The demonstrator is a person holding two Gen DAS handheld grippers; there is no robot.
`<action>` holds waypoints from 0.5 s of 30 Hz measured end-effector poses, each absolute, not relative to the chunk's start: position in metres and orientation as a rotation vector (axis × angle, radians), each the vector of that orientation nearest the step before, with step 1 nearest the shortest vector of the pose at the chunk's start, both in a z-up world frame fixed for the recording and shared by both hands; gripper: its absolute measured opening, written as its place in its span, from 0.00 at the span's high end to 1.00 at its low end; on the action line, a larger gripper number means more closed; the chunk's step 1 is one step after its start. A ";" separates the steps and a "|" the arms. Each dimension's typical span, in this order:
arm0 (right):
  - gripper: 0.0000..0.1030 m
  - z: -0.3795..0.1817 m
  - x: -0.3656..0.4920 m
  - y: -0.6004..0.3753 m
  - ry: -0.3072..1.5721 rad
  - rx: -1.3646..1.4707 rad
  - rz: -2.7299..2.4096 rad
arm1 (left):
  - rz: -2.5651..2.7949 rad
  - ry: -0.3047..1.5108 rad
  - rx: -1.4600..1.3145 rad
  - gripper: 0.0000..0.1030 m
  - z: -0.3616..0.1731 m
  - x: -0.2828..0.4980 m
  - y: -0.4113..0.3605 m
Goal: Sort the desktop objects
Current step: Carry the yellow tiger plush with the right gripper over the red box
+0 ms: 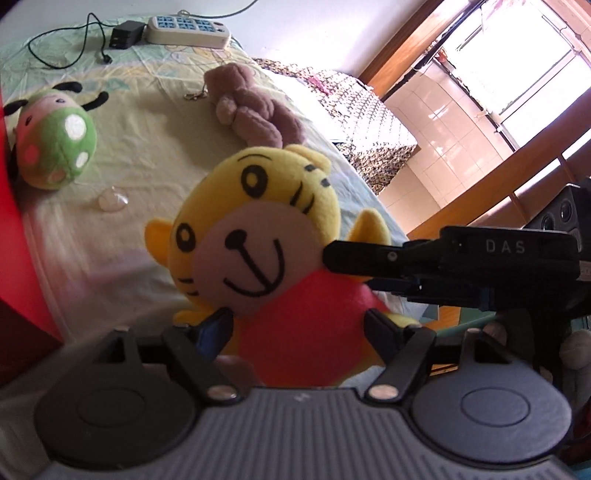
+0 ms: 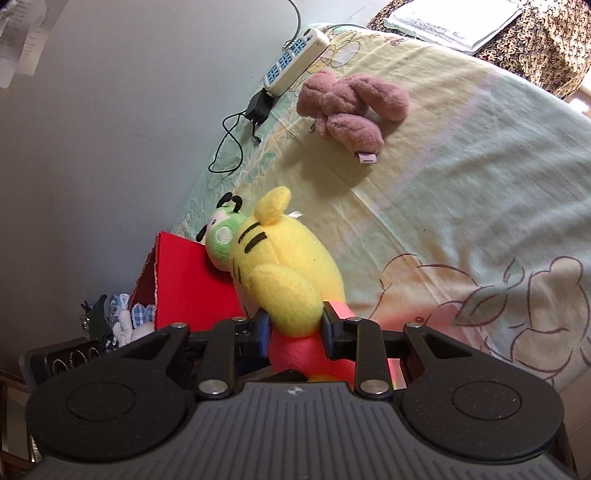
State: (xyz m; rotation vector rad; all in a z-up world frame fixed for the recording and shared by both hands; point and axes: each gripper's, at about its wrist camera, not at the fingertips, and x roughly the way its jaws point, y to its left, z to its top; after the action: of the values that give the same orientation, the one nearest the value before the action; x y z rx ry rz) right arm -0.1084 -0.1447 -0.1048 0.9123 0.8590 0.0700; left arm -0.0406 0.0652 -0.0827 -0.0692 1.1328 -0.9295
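Note:
A yellow tiger plush [image 1: 255, 229] with a red body hangs over the sheet-covered table [image 1: 147, 155]. My left gripper [image 1: 295, 321] is open, its fingers standing on either side of the red body. My right gripper [image 1: 328, 254] reaches in from the right. In the right wrist view the right gripper [image 2: 295, 325] is shut on a yellow limb of the tiger plush [image 2: 284, 269]. A green ladybird plush [image 1: 55, 144] lies next to a red box [image 1: 22, 258] at the left. A pinkish-brown plush [image 1: 247, 107] lies farther back.
A white power strip [image 1: 188, 27] and a black adapter [image 1: 125, 33] with its cable lie at the table's far edge by the wall. A clear suction cup [image 1: 112, 199] sits near the ladybird. A black speaker [image 2: 66, 358] and checked fabric [image 2: 125, 317] are beside the red box [image 2: 192, 288].

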 end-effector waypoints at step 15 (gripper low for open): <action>0.35 -0.139 -0.068 -0.179 1.014 0.760 0.264 | -0.730 1.185 -0.109 0.22 -0.102 -0.050 0.041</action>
State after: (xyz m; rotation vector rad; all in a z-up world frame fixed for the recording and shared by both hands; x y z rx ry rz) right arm -0.0678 -0.1789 -0.1392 0.7595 1.0136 0.2643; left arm -0.0504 0.0406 -0.1018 -0.1088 1.1845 -0.7299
